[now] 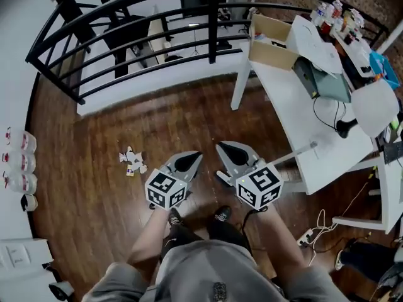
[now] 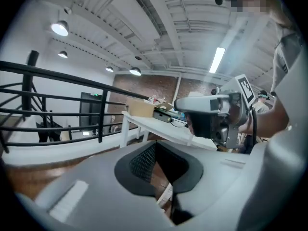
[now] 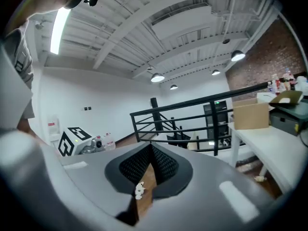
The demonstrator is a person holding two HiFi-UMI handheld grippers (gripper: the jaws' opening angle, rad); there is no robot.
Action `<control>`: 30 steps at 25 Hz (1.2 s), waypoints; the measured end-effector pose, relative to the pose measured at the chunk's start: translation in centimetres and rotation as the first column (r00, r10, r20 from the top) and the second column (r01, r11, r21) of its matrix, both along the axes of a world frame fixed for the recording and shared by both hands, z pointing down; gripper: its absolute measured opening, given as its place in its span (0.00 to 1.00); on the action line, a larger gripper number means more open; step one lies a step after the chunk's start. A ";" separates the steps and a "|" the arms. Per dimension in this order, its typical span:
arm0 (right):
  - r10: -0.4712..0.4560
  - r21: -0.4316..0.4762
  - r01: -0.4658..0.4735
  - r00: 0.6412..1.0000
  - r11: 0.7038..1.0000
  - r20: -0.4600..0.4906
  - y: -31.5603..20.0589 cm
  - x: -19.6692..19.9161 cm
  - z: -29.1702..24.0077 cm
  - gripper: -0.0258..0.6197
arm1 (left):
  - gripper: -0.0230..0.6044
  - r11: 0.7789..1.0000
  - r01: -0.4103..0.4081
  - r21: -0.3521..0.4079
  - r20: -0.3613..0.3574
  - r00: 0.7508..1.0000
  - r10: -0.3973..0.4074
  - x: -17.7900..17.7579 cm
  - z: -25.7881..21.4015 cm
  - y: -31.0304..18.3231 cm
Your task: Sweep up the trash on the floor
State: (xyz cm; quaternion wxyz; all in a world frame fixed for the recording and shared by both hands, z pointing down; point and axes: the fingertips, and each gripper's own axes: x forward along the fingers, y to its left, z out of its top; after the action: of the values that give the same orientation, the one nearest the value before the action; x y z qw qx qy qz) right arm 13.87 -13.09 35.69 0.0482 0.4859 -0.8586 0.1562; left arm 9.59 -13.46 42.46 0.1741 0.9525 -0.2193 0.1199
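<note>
The trash is a small cluster of crumpled white paper scraps on the dark wooden floor, to the left of both grippers. My left gripper and right gripper are held side by side above the floor in front of the person, tips pointing away. Both are shut with nothing between the pads. In the left gripper view the left gripper has its jaws together, and the right gripper shows beside it. In the right gripper view the right gripper is shut, and the trash shows below through the gap behind its tips.
A white table with a cardboard box and clutter stands to the right. A thin pale rod juts out by its edge. A black railing runs across the far side. Bottles line the left wall. Cables lie at lower right.
</note>
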 end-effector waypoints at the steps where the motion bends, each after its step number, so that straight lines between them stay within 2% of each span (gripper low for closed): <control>1: -0.027 0.015 0.027 1.000 1.000 0.005 -0.4 -2.8 -0.7 0.04 | 0.05 0.999 0.038 0.004 -0.015 0.999 -0.038 -3.0 -1.3 -0.2; 7: -0.185 0.049 0.184 0.983 0.982 0.013 -1.7 -19.3 -3.2 0.04 | 0.05 0.980 0.198 -0.001 -0.082 0.977 -0.198 -19.3 -6.4 0.0; 11: -0.279 0.057 0.280 0.960 0.958 -0.016 -1.6 -28.3 -3.7 0.04 | 0.05 0.965 0.258 0.040 -0.081 0.964 -0.254 -27.4 -8.1 0.4; 14: -0.327 0.079 0.330 0.944 0.941 -0.044 -2.0 -33.2 -5.0 0.04 | 0.05 0.955 0.292 0.060 -0.068 0.955 -0.287 -32.0 -8.9 0.4; 18: -0.372 0.096 0.376 0.926 0.921 -0.065 -2.1 -37.4 -6.0 0.04 | 0.05 0.933 0.356 0.050 -0.076 0.933 -0.351 -36.1 -9.3 0.4; 23: -0.453 0.122 0.460 0.888 0.879 -0.085 -1.8 -41.0 -7.0 0.04 | 0.05 0.894 0.446 0.049 -0.095 0.893 -0.440 -39.0 -10.3 -0.1; 30: -0.503 0.150 0.512 0.859 0.846 -0.099 -1.4 -43.8 -8.4 0.04 | 0.05 0.869 0.490 0.073 -0.120 0.869 -0.480 -41.4 -12.4 0.1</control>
State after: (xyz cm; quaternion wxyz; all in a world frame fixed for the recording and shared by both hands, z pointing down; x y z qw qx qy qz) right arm -29.94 -14.49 27.29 0.0699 0.2482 -0.9649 0.0498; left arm -31.84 -13.41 30.09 0.1606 0.8791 -0.4485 0.0141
